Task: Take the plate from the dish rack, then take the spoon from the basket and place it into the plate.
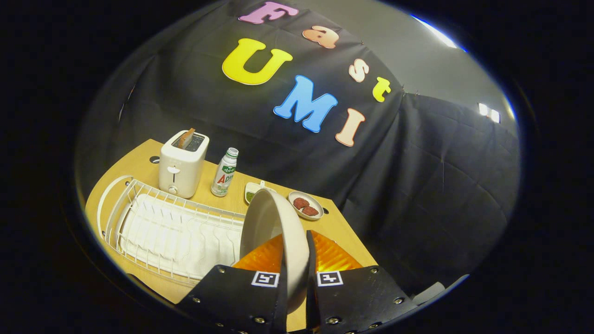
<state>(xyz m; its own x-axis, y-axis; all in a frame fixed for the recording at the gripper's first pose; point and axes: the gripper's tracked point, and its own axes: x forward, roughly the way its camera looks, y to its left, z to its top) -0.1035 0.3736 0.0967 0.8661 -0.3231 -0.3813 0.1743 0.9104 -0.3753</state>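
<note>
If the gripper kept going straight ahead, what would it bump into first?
Probably the small dish of brown food, just beyond the plate that the gripper fingers are shut on. Depth is hard to judge; it might pass over it to the cloth wall.

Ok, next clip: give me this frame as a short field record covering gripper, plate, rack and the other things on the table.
gripper: gripper shut on the plate, one finger on each face
plate: plate held on edge, tilted, out of the rack
dish rack: dish rack white wire, slots bare, beside the plate
toaster: toaster behind the rack, a slice in its slot
bottle: bottle upright, next to the toaster
small dishes: small dishes beyond the plate
table: table wooden
</note>
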